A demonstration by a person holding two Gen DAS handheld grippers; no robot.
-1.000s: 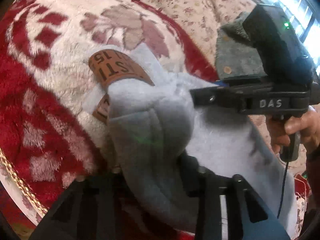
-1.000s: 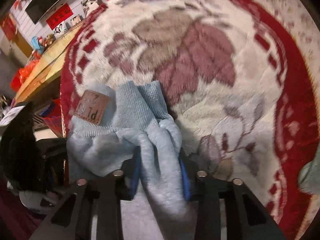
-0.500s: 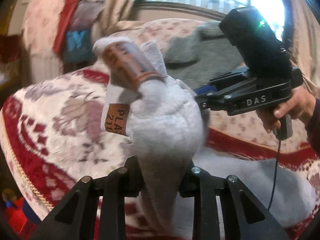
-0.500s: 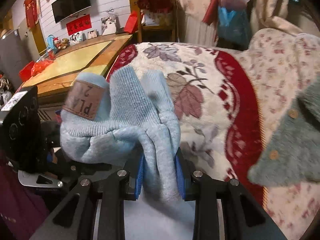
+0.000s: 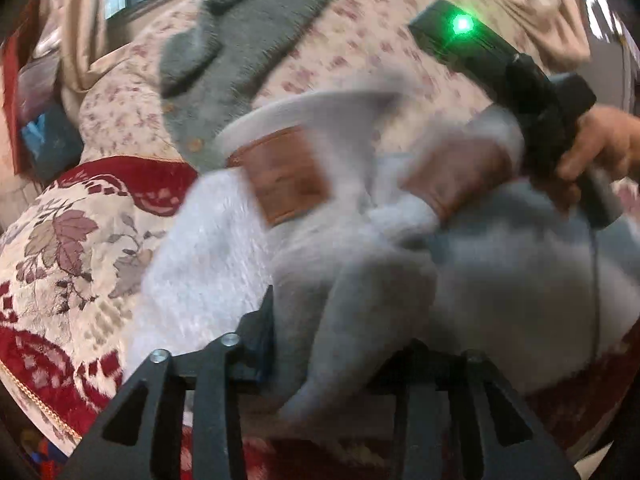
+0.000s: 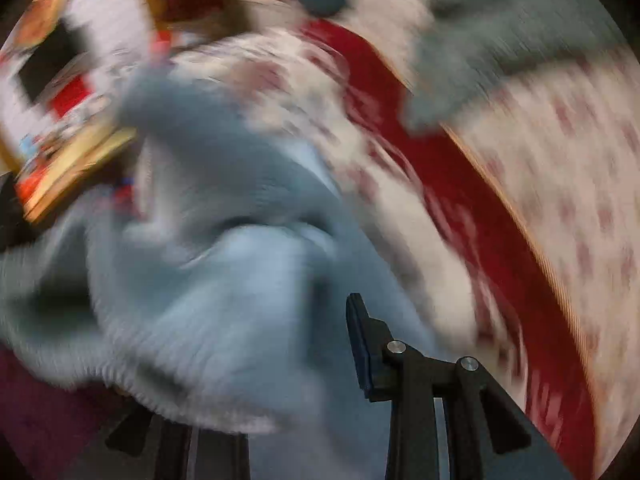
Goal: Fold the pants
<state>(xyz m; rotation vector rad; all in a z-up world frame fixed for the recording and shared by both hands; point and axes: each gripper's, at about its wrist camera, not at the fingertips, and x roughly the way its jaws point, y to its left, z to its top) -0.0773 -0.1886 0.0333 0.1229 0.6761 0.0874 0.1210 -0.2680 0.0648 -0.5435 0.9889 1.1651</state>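
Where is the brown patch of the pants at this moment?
In the left wrist view, the brown patch is near the centre, on the light blue pants, above the left gripper and just below the grey garment.

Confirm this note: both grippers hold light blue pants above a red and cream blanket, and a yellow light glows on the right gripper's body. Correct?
One slip: the light on the right gripper is green, as the left wrist view shows. The left gripper does pinch the light blue pants over the red and cream blanket.
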